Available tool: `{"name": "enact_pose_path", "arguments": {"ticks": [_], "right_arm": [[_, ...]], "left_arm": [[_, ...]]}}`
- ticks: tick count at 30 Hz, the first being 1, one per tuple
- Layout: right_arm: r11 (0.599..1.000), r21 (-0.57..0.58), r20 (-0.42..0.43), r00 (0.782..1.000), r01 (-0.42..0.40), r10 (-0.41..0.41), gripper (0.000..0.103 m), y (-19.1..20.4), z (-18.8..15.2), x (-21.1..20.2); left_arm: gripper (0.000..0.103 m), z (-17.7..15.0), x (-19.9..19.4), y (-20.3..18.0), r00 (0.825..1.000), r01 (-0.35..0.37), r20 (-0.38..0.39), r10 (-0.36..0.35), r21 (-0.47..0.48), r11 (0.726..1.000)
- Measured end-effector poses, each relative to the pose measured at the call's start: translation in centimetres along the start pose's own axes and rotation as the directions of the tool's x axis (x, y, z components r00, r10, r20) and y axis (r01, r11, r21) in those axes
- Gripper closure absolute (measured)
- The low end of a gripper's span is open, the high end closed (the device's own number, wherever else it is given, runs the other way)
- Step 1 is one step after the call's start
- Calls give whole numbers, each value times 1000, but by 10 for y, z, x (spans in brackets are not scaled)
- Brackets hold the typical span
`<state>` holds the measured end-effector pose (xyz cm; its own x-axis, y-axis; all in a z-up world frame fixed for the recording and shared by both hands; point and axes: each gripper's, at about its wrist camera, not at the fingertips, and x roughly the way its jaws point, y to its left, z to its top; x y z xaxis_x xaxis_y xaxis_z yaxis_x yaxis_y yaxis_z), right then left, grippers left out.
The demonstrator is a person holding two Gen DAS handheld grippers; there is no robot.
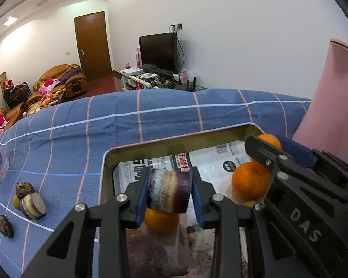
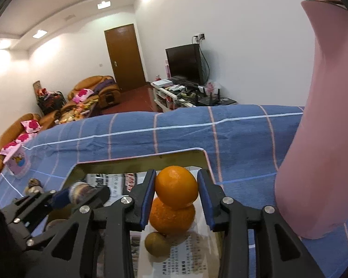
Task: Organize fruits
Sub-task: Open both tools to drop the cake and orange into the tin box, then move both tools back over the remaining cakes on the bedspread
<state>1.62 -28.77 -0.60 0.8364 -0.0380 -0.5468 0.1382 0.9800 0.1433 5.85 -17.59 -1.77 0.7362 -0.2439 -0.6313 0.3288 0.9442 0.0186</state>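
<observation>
Your left tool [image 1: 170, 191] is clamped on a cut, banded purple-brown fruit piece [image 1: 168, 192], both blue pads pressed to its flat ends, and it tilts down over the open metal tin [image 1: 150, 148] lined with printed paper. An orange [image 1: 161, 220] lies in the tin just beneath the piece.

Your right tool [image 2: 176, 192] also points down into the tin, at its far right corner. Its jaws stand slightly apart around a smooth orange [image 2: 176, 188]: the left pad touches the fruit, while a thin gap shows at the right pad, so the grip looks released. That orange rests on top of a second orange [image 2: 171, 216], with a small brown-green fruit [image 2: 157, 243] just in front of them on the paper.

The tin sits on a blue checked cloth [image 1: 81, 134] covering the bench. Left of it, more cut dark pieces [image 1: 32, 205] lie on the cloth. A tall pink container [image 2: 324, 139] stands at the right.
</observation>
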Motion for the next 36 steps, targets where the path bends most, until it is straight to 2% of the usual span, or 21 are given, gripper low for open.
{"name": "enact_pose_path", "arguments": {"ticks": [2,4,9,10,11,13,15,17,18,21,25,27,36], "right_arm": [[1000,8,19,1000,-14,14,52,1,-1,-6],[1000,17,38,999,-16,15,37,1,-1,-10],[999,43,78,997,0,-3,34,-3,0,-19],[999,51,81,997,8,-12,32,-4,0,-21],[998,57,81,997,13,-18,30,-5,1,-22],[996,77,82,996,39,-45,28,-9,1,-25],[993,91,87,993,76,-84,28,-12,0,-29],[990,105,101,989,99,-109,28,-14,0,-32],[988,116,117,986,106,-120,28,-16,0,-35],[982,137,158,975,133,-155,28,-18,-1,-43],[970,133,245,942,204,-232,18,-15,-6,-55],[966,121,273,928,230,-255,17,-12,-9,-61],[960,64,290,915,274,-281,17,7,-19,-73]], "left_arm": [[68,0,0,0,1000,0,0,0,-4,1000],[68,0,1,1,1000,-1,-1,1,-9,1000],[65,0,1,0,1000,-18,-3,18,-9,1000],[55,0,1,0,1000,-28,-1,28,-10,1000],[40,-1,-1,1,999,-41,3,41,-12,999],[24,-2,-7,2,998,-52,34,53,-22,998],[20,-4,-18,2,995,-46,92,48,-19,999],[3,-6,-27,0,988,-59,140,58,5,998],[0,-7,-33,-3,982,-77,174,72,24,997],[0,-11,-45,-8,968,-96,237,80,56,994],[0,-13,-48,-6,966,-109,240,91,61,992],[0,-14,-50,-3,963,-118,248,102,48,992],[0,-27,-68,14,949,-142,287,129,28,989]]}}
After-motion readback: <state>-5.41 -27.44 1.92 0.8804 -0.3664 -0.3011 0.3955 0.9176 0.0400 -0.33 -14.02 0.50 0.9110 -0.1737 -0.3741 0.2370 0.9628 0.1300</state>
